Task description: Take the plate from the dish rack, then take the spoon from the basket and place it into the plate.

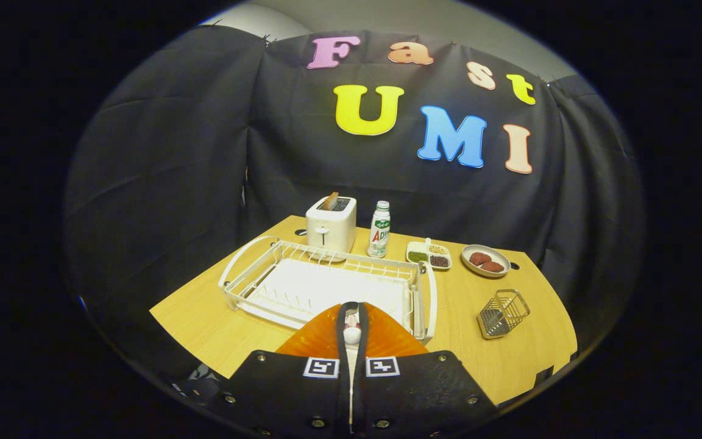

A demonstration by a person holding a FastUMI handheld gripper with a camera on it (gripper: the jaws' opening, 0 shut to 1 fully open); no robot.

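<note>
Now the tool (351,317) pinches a spoon (351,334) above the orange plate (320,338); bottle (379,229) label unreadable

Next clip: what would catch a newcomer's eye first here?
An orange plate sits clamped edge-on between the closed jaws of the gripper, just above the white wire dish rack. Beyond the rack stand a white toaster and a small bottle.

The gripper (351,317) has a broad black body studded with round silver screws and two square black-and-white markers.
</note>
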